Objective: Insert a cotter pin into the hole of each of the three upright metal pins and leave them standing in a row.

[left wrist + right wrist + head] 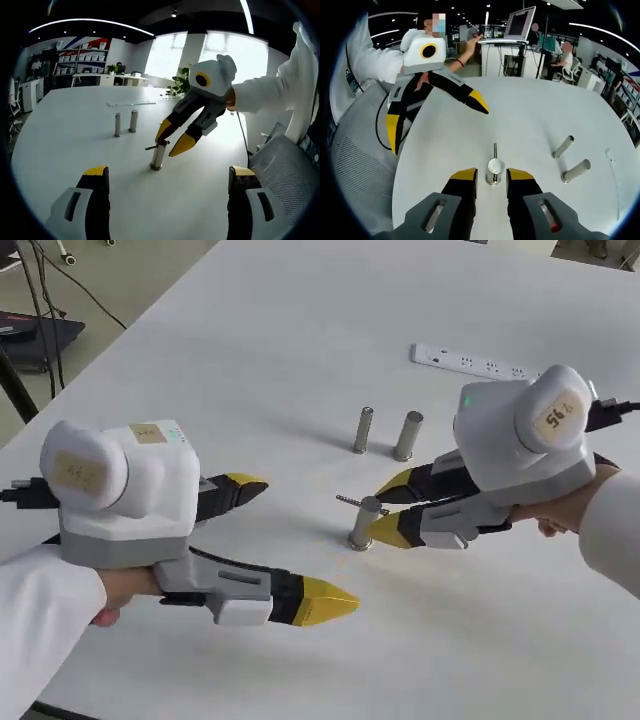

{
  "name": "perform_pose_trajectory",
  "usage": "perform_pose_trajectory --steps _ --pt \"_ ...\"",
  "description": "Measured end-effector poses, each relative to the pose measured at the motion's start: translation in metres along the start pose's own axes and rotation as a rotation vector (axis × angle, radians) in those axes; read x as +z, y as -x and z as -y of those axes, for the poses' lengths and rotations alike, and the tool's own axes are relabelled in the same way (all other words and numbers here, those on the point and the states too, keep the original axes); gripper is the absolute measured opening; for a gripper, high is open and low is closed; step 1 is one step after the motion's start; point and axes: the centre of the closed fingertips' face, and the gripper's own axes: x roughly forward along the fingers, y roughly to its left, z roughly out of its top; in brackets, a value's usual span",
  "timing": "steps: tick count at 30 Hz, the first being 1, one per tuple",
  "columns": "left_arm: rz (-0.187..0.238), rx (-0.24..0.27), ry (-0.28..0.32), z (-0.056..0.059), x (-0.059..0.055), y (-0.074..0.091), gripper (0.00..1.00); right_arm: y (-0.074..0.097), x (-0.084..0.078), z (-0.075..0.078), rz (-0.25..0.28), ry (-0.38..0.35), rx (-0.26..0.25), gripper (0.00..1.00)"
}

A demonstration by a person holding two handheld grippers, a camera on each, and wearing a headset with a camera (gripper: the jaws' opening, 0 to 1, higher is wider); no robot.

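Jaws of the right gripper (492,176) are standing a little apart, their yellow tips flanking the top of the nearest metal pin (494,171). A thin gap is showing on each side, and whether either tip is touching the pin cannot be told. In the head view this gripper (383,508) is reaching in from the right, one tip above the other, with nothing clamped between them.

The nearest pin is standing upright on the white table (250,350), its long axis vertical. A cotter pin (352,501) is sitting through its top, lying roughly level. It is pointing straight away from the right gripper along the line of the jaws, and its free end is sticking out on the far side of the pin.

The left gripper (290,540) is hovering at the near left with its jaws spread wide, holding nothing and well clear of the pin. Its tips are pointing toward the pin and the right gripper.

Behind the nearest pin, two other metal pins (363,430) are standing upright near each other. A white power strip (470,362) is lying farther back on the table.
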Motion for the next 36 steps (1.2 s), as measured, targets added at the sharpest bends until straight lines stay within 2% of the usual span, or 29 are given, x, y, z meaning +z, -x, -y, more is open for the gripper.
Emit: perform_pose_trajectory --steps 4,7,15,17,24,27,31,36 --pt "-0.019 0.008 -0.031 0.003 -0.004 0.002 0.99 -0.003 -0.002 0.001 -0.005 -0.019 0.001 0.17" --pt "-0.089 0.050 -0.093 -0.003 -0.016 0.007 0.99 -0.004 -0.002 0.004 -0.002 -0.026 -0.008 0.17" --pt "-0.096 0.063 -0.065 0.004 -0.024 0.018 0.99 -0.007 0.002 0.002 0.032 -0.053 0.005 0.14" --pt "-0.093 0.090 -0.047 0.001 -0.025 0.021 0.99 -0.008 0.001 0.001 0.035 -0.055 0.006 0.13" --pt "-0.088 0.111 -0.037 0.001 -0.023 0.030 0.99 -0.012 -0.002 0.002 0.042 -0.072 0.006 0.11" --pt "-0.092 0.117 -0.032 0.000 -0.025 0.032 0.99 -0.013 -0.001 0.005 0.069 -0.102 0.006 0.09" --pt "-0.120 0.114 -0.022 0.001 -0.036 0.030 0.99 -0.013 0.000 0.004 0.078 -0.063 0.001 0.09" --pt "-0.127 0.109 -0.026 0.004 -0.037 0.029 0.99 -0.012 0.000 0.002 0.073 -0.032 0.015 0.09"
